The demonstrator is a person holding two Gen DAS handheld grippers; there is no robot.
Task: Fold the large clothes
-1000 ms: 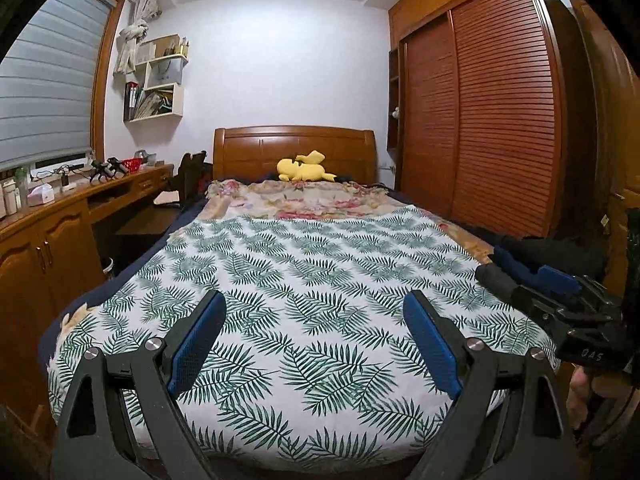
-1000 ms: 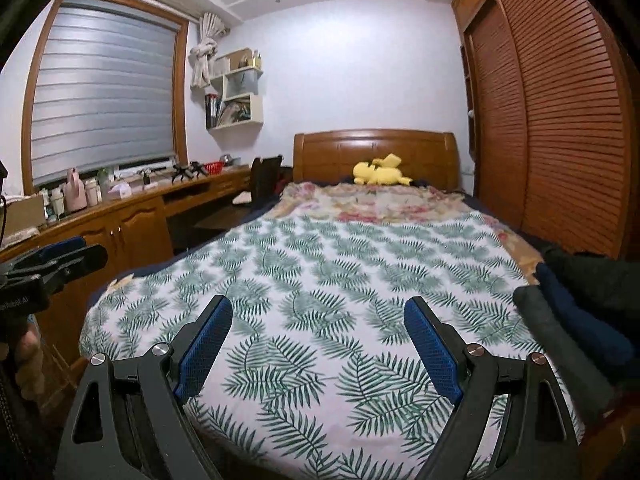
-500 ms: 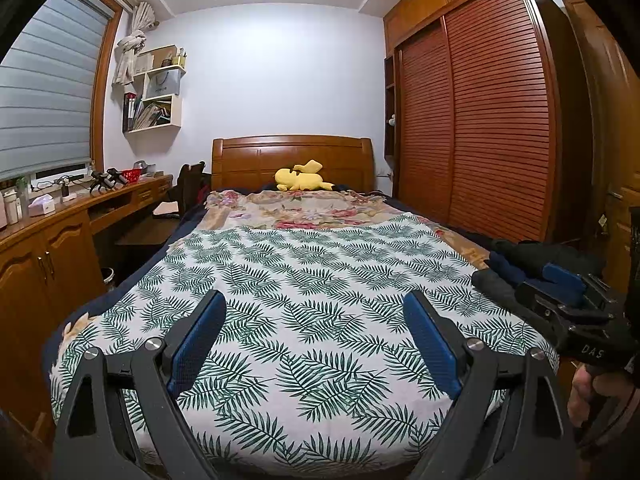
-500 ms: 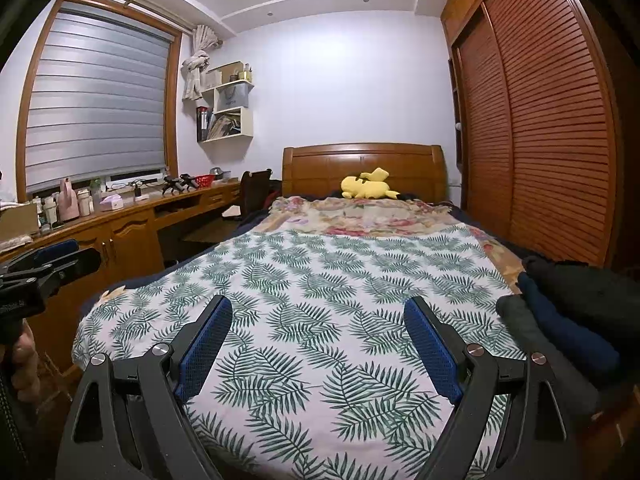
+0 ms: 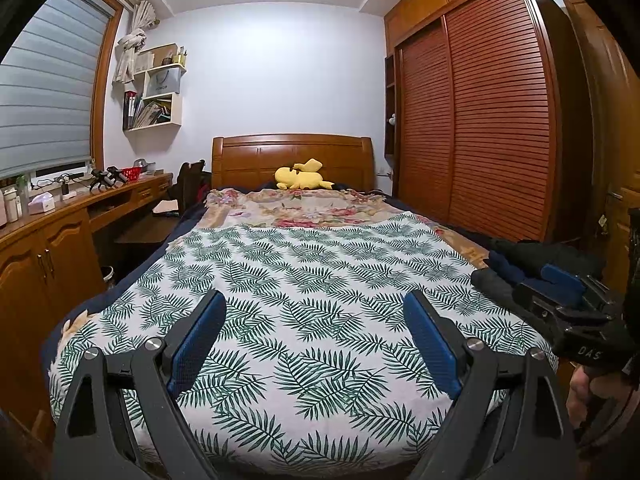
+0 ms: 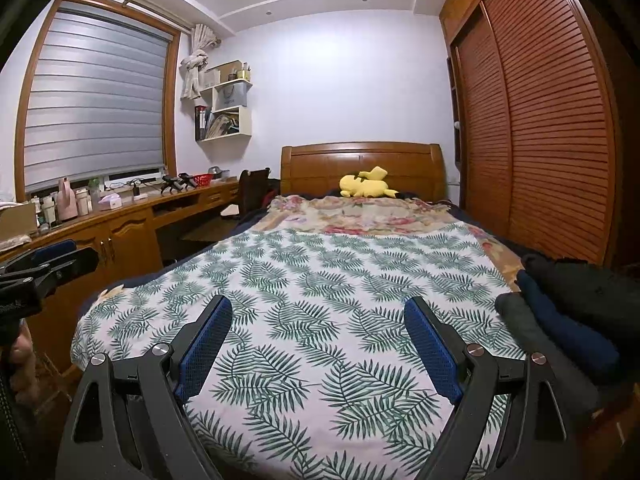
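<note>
Left wrist view looks down the length of a bed covered by a leaf-print sheet, with the left gripper held above the near end, its jaws spread wide and nothing between them. A pile of dark folded clothes sits on the right edge of the bed, well apart from this gripper and untouched. At the far right of this view the right gripper appears from the side, with part of the hand that carries it; its blue pad overlaps the clothes in the picture, though contact cannot be told. On the wall, a white shelf unit holds books, papers and a pale bag. A red basket stands on the long desk; what lies in it is too small to tell. Right wrist view shows the right gripper equally spread and empty over the sheet, the clothes nearer and larger at its right, and, unlike the other view, the whole window blind and bottles on the desk. A yellow soft toy lies by the headboard.
</note>
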